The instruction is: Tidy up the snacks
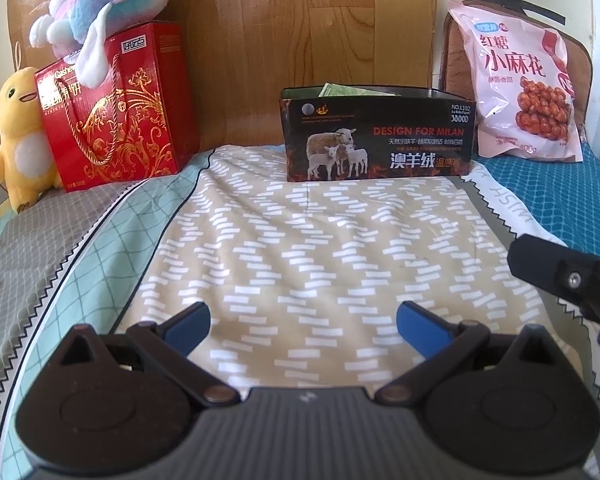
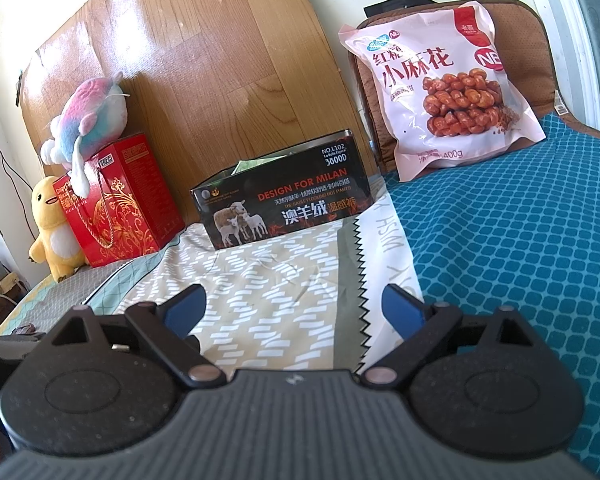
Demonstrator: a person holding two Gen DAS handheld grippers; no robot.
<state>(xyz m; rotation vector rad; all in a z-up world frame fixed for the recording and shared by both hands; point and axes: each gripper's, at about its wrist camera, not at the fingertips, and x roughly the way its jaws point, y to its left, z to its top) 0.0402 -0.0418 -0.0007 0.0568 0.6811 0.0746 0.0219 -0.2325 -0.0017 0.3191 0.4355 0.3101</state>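
Jaws apart and empty, left gripper (image 1: 303, 326) and right gripper (image 2: 294, 308) hover level, facing the black box (image 1: 378, 138).

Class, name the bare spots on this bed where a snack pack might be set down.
Free: the beige dashed sheet before the black sheep-print box, and the blue patterned cloth below the pink twist-snack bag. Crowded: headboard row, around the red gift box.

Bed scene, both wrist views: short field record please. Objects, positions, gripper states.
surface: patterned bedsheet
centre: black open-top box, a green packet showing inside
right: pink snack bag, leaning on a brown cushion
left: red gift box, pastel plush toy on top, yellow plush beside
left gripper: open, empty
right gripper: open, empty
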